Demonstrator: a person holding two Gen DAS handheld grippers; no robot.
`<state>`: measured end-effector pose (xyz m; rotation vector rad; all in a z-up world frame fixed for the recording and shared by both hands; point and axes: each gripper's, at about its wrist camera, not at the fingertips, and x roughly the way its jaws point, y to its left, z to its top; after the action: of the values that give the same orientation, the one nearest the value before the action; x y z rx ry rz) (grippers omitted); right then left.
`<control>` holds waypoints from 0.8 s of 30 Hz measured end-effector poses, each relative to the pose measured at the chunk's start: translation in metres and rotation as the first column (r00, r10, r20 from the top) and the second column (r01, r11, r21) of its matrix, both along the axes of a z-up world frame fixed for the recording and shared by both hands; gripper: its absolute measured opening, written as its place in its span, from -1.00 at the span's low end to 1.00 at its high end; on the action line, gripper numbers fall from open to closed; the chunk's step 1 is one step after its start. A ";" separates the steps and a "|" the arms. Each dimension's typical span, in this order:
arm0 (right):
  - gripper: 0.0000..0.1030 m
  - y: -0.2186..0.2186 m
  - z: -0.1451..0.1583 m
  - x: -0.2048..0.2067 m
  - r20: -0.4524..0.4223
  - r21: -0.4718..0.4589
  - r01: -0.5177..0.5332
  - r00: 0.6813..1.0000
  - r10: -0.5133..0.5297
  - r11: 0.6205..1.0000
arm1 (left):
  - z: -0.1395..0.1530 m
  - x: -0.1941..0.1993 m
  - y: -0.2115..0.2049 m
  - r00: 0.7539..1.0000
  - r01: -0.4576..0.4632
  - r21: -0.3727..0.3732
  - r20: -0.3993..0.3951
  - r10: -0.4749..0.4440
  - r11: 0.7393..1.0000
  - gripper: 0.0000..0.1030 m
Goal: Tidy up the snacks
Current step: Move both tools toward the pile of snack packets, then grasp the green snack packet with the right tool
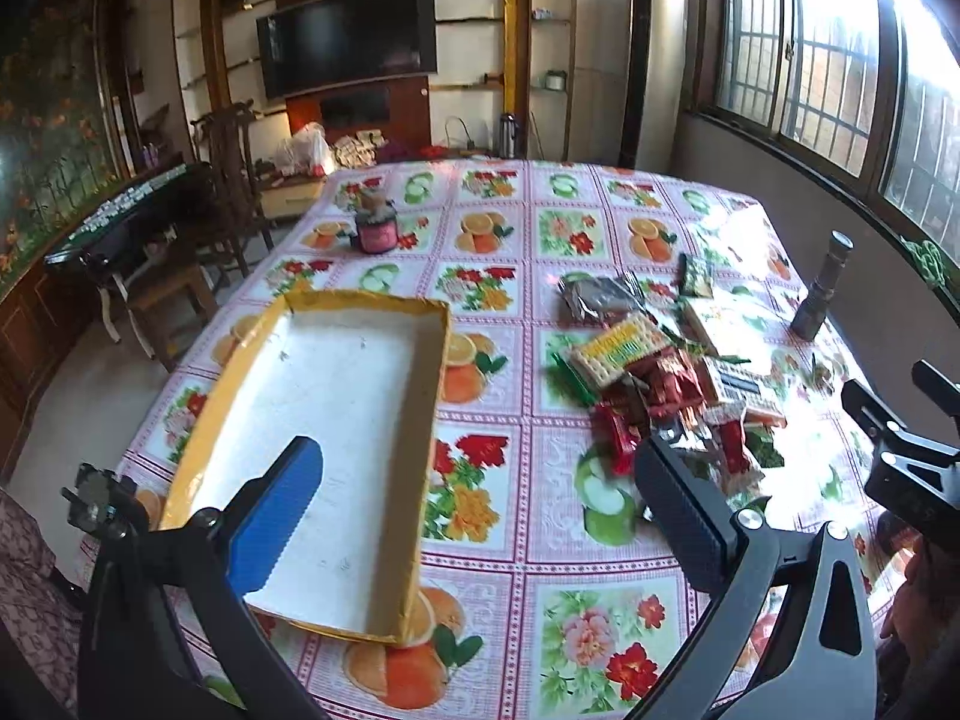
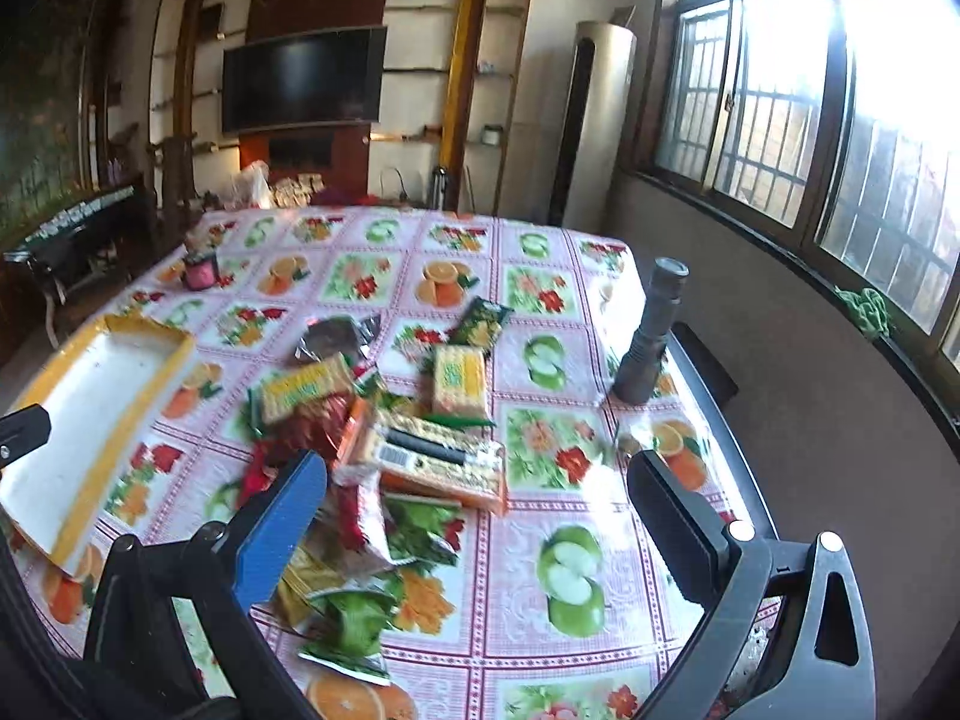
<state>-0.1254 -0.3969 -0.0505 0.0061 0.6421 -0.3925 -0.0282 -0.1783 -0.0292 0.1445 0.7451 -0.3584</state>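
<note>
The shallow yellow-rimmed box (image 1: pixel 336 438) at lower left of the left view lies open and bare inside. Between it and the snack pile (image 1: pixel 666 372) at right runs a clear strip of tablecloth (image 1: pixel 510 276). A flashlight (image 2: pixel 651 330) stands upright right of the pile; a pink jar (image 1: pixel 377 229) occupies the upper-left cloth.
</note>
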 end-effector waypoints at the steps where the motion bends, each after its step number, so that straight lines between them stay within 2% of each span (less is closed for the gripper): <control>1: 0.96 -0.001 -0.004 0.001 -0.012 -0.007 0.004 1.000 -0.004 1.000 | -0.003 0.000 -0.002 1.000 0.003 0.003 -0.010 -0.003 1.000 1.00; 5: 0.96 -0.002 -0.011 -0.001 -0.049 -0.021 0.002 0.999 -0.003 1.000 | -0.011 0.000 -0.009 0.999 0.018 0.011 -0.041 -0.017 1.000 1.00; 13: 0.96 -0.005 -0.017 -0.008 -0.074 0.006 -0.022 0.997 0.022 1.000 | -0.021 -0.005 -0.023 0.996 0.059 0.032 -0.070 -0.056 0.998 1.00; 14: 0.96 -0.006 -0.017 -0.009 -0.071 0.020 -0.030 0.997 0.031 0.999 | -0.022 -0.005 -0.024 0.996 0.062 0.034 -0.072 -0.060 0.997 1.00; 17: 0.96 -0.017 -0.017 -0.018 -0.027 0.142 -0.108 0.993 0.113 0.984 | -0.025 -0.004 -0.029 0.993 0.080 0.036 -0.085 -0.077 0.996 1.00; 20: 0.95 -0.026 -0.026 -0.025 0.014 0.281 -0.211 0.976 0.215 0.936 | -0.031 -0.003 -0.035 0.988 0.113 0.030 -0.106 -0.109 0.993 1.00; 22: 0.89 -0.026 -0.033 -0.029 0.009 0.304 -0.232 0.971 0.241 0.924 | -0.040 -0.002 -0.040 0.982 0.136 0.032 -0.137 -0.130 0.990 1.00; 24: 0.82 -0.025 -0.040 -0.031 -0.014 0.296 -0.220 0.972 0.234 0.930 | -0.048 -0.001 -0.047 0.976 0.153 0.036 -0.163 -0.146 0.987 1.00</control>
<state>-0.1562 -0.4218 -0.0905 0.2036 0.7371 -0.0705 -0.0291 -0.2251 -0.0770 0.2203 0.9047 -0.4999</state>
